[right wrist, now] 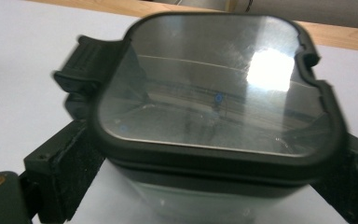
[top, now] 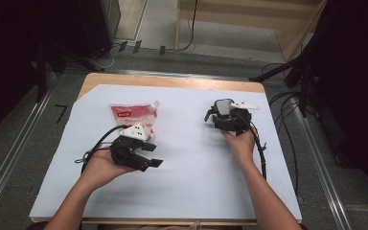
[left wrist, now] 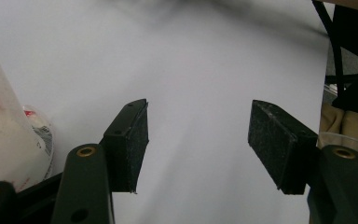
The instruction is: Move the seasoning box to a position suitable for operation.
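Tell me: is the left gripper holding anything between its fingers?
No: the left gripper has its fingers wide apart with bare white table cover between them.

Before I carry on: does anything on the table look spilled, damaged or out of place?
Nothing stands out. The pouch lies flat and looks sealed on the white sheet, with no spill around it. The lidded container sits between the right gripper's fingers, lid on. The left gripper is open and empty.

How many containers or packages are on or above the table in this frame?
2. A red-and-white pouch lies on the white sheet beside the left gripper; a clear lidded container sits clamped in the right gripper. Nothing seems hidden.
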`<state>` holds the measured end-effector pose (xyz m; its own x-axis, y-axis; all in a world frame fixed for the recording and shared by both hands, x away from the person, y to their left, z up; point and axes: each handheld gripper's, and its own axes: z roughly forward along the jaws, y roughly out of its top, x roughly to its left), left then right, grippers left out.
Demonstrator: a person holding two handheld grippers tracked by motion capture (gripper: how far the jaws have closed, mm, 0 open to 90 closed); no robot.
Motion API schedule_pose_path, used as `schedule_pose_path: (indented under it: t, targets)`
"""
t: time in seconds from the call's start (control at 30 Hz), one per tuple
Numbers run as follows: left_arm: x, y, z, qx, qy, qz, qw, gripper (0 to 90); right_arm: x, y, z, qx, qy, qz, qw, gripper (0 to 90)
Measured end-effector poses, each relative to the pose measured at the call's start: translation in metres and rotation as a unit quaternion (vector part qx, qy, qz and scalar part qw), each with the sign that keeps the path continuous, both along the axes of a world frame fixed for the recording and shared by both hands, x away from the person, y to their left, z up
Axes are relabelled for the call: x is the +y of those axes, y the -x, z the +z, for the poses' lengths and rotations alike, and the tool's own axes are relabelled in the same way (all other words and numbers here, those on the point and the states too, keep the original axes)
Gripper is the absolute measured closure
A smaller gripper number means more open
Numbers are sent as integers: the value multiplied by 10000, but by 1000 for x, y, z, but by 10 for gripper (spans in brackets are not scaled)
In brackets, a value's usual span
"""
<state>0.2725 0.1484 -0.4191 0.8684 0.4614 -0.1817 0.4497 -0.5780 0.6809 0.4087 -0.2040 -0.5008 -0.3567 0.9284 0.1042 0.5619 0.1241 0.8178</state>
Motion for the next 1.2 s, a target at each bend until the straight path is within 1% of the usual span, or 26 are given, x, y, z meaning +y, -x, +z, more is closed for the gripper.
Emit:
schedule_pose_path:
  t: [0.03,0.13,0.17,0.27,0.33,0.4,0.43,0.53,0.57,0.6,0.67,0.73,0.8,0.93,1.07,1.1,1.17,1.2]
  targets:
    - [0,0,-1,14,-12,-30,10000,392,0,-4,-4,2,-104,-43,9999,82]
    - [0,0,-1,35,-24,-30,10000,393,-1,-8,-8,25,-73,-83,9999,92]
    - [-1,0,-1,38,-2,-14,10000,393,-1,-10,-9,44,-124,-85,9999,92]
    - [-1,0,-1,46,14,-42,10000,393,0,-10,-10,45,-173,-87,9998,103]
    - [-2,0,-2,30,-14,-52,10000,393,-1,-10,-10,43,-163,-59,9998,106]
    - [-4,0,-2,44,-18,-104,9999,392,0,-10,-9,-54,-44,0,10000,116]
    - [-5,0,-2,14,-39,-130,9999,393,0,-10,-8,-109,38,24,9999,117]
    - [-8,1,-2,19,-36,-159,9999,391,0,-11,-9,-108,6,39,9999,119]
    - [-9,1,-3,26,-30,-170,9998,391,0,-11,-8,-132,43,58,9999,123]
    - [-8,1,-3,22,-52,-176,9998,391,0,-10,-8,-146,94,52,9998,131]
    - [-8,0,-3,29,-53,-178,9998,391,0,-10,-7,-160,109,37,9998,137]
    - [-7,0,-3,47,-5,-156,9999,391,0,-9,-6,-204,168,-4,9997,152]
    - [-7,0,-3,31,19,-159,9999,392,-2,-9,-4,-174,98,-33,9998,155]
    - [-6,-1,-3,31,41,-157,9999,392,-2,-8,-3,-159,118,-8,9998,156]
    - [-6,-1,-3,38,19,-123,9999,392,-2,-7,0,-216,88,-21,9997,157]
    - [-7,-1,-3,80,32,-131,9999,395,-3,-6,4,-262,53,-10,9996,157]
    - [-7,-1,-4,92,39,-127,9999,399,-3,-5,6,-266,11,-22,9996,158]
    - [-7,-1,-3,107,44,-121,9999,401,-4,-4,8,-255,-23,15,9997,158]
